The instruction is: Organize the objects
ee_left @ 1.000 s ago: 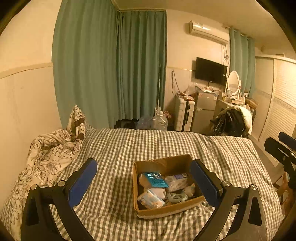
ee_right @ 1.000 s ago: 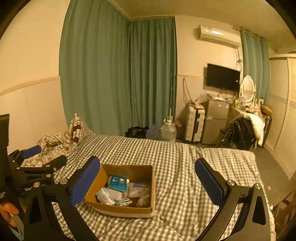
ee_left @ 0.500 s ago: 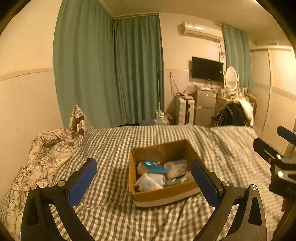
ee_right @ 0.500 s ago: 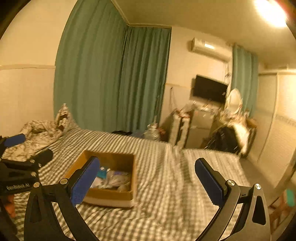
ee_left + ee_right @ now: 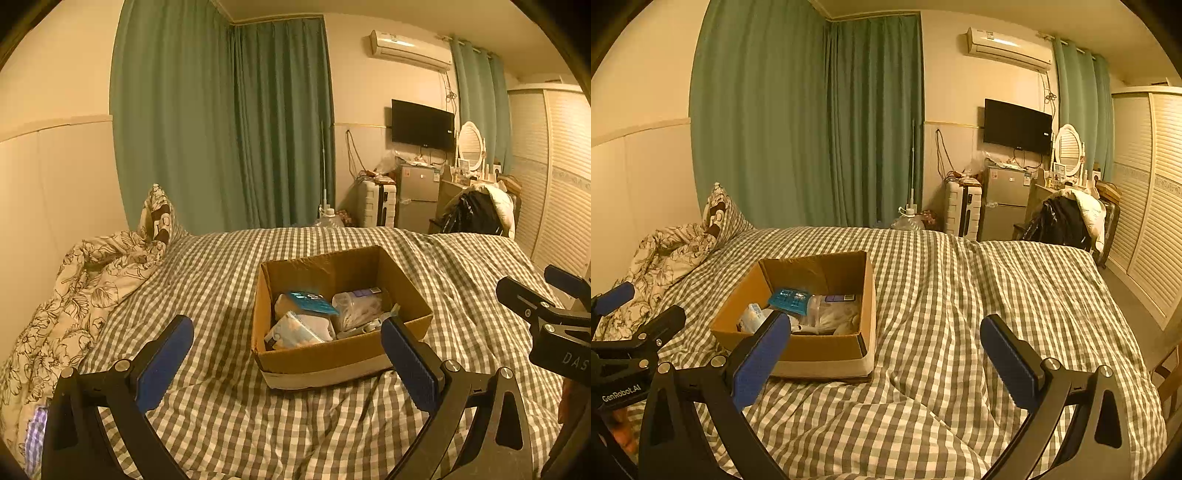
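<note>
While you hold both tools above the checked bed cover [image 5: 229, 269], which fills the lower half of each frame, the cardboard box [image 5: 332, 356] sits on it at the centre of the left wrist view and left of centre in the right wrist view. Your left gripper [image 5: 286, 349] has its jaws wide apart and holds nothing, and your right gripper [image 5: 884, 345] is equally wide and empty. Inside the box lie a teal packet [image 5: 312, 301] and a clear plastic bag [image 5: 354, 308], touching each other.
</note>
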Available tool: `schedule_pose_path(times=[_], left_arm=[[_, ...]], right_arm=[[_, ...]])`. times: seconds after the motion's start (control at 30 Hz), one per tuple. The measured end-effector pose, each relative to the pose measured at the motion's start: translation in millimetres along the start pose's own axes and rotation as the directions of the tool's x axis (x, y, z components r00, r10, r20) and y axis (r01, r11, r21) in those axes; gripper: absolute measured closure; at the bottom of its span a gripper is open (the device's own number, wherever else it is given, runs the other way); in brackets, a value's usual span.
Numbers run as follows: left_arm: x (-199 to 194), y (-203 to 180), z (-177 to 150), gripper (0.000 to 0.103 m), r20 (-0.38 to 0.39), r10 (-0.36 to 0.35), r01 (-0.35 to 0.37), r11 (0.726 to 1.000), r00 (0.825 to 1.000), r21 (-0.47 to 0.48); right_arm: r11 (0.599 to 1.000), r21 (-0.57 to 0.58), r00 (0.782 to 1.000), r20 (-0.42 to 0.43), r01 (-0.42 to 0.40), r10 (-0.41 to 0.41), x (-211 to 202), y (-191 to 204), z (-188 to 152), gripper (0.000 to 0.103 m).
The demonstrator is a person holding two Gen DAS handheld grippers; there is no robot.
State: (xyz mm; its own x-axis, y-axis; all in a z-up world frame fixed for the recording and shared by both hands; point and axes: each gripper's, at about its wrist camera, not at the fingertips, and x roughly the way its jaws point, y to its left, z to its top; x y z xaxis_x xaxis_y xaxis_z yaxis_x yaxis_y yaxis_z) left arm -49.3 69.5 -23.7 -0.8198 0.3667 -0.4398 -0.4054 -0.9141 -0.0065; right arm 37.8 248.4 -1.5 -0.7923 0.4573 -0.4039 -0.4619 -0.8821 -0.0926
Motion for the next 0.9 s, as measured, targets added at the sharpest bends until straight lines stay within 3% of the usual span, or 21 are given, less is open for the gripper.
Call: schedule_pose_path(times=[0.9], left_arm=[[5, 14, -8, 0.000, -0.048, -0.006, 0.004, 0.998, 0.999, -0.058]], right_arm=[[0.999, -0.053, 1.000, -0.012, 0.007, -0.008, 3, 15, -2, 0.000]])
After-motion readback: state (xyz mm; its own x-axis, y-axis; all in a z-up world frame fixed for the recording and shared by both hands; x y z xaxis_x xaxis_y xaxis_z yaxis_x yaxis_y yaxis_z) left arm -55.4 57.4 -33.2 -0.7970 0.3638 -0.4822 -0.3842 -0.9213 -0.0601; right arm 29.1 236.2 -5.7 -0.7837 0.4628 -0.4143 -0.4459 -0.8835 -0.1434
